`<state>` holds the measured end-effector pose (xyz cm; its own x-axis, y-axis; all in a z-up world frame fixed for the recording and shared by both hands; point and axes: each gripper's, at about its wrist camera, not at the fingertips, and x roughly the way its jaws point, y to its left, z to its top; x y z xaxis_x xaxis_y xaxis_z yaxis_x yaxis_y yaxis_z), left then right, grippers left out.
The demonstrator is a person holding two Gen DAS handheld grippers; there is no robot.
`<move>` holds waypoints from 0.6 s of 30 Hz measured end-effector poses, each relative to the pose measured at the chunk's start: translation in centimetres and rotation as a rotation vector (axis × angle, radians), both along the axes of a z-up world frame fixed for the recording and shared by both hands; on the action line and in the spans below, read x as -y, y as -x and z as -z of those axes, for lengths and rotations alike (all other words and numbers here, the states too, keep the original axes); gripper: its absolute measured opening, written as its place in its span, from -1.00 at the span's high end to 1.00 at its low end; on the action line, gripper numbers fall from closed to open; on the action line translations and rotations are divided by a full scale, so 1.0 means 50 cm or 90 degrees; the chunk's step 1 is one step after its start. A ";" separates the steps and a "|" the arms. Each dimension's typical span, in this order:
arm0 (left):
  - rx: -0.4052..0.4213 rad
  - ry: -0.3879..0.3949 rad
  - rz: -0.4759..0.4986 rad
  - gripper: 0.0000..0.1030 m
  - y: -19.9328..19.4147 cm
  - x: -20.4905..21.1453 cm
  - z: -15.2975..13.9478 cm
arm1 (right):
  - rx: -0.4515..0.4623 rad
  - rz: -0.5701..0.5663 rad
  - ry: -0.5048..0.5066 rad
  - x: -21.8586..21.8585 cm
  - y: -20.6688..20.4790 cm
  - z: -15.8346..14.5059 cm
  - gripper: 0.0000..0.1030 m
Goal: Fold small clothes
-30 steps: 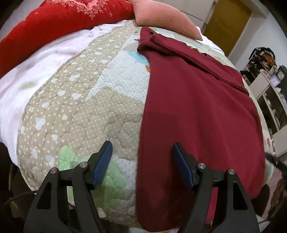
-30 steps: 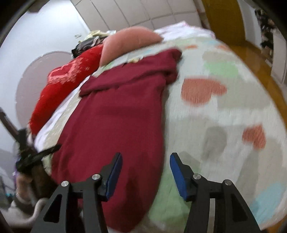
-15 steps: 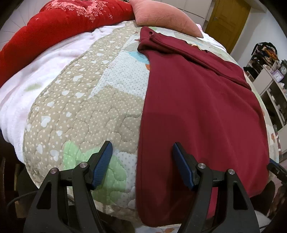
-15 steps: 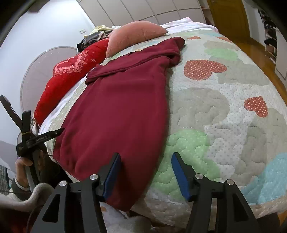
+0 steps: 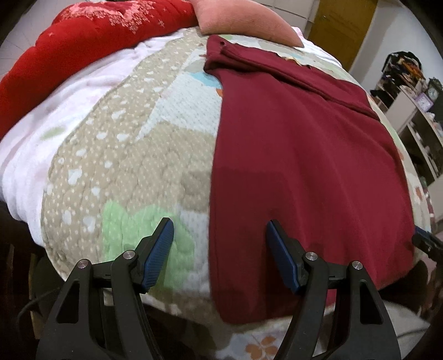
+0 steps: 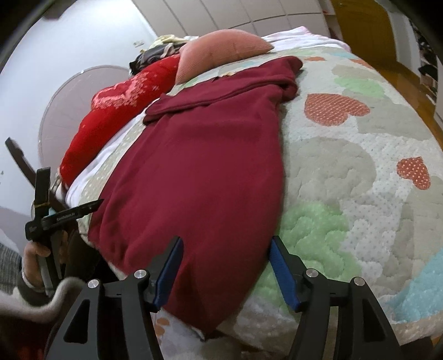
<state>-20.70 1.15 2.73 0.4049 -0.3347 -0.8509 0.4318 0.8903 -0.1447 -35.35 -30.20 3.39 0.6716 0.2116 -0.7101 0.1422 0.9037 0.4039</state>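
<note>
Two blue-padded fingers frame our left-wrist view, and we see the left gripper point(image 5: 218, 249) with its jaws spread wide and holding nothing, poised over the near edge of the bed. A maroon garment point(image 5: 299, 155) lies flat on the quilt point(image 5: 124, 166), running from the near edge up toward a pink cushion point(image 5: 243, 19) at the far end. Its left edge passes between our fingers, so the left pad point(image 5: 157, 254) sits over green quilt and the right pad point(image 5: 282, 257) over maroon cloth; we cannot tell whether either pad touches. The far end of the garment is folded over into a band. A red blanket point(image 5: 69, 41) lies along the far left, with a white fleece point(image 5: 55, 116) between it and the quilt. At the right edge we see the tip of the right gripper point(image 5: 425, 242) just beside the garment.

From the right wrist, we see the right gripper point(image 6: 225, 268) likewise released, its jaws apart and empty. It straddles the garment point(image 6: 199, 171) at its near right corner, where the cloth hangs over the bed edge. The quilt point(image 6: 346, 171) with its heart patches stretches to the right. The cushion point(image 6: 221, 47) and blanket point(image 6: 110, 110) lie beyond. At the far left, the left gripper point(image 6: 63, 213) is in the person's hand point(image 6: 34, 254), near the garment's other corner.
</note>
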 end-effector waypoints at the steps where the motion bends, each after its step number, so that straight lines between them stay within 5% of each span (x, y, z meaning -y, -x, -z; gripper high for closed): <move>1: -0.009 0.006 0.007 -0.35 0.005 -0.003 0.000 | 0.000 -0.005 -0.004 0.001 0.003 0.001 -0.19; 6: -0.048 0.053 0.036 -0.35 0.020 -0.018 0.002 | 0.010 -0.047 -0.031 -0.004 0.028 0.010 -0.19; 18: -0.076 0.053 0.037 -0.35 0.009 0.017 0.007 | 0.056 -0.069 -0.160 0.015 0.048 0.050 -0.19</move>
<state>-21.14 0.32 2.41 0.2807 -0.4265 -0.8599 0.4577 0.8469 -0.2706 -37.75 -30.95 0.87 0.6925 0.4471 -0.5661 0.0046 0.7820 0.6232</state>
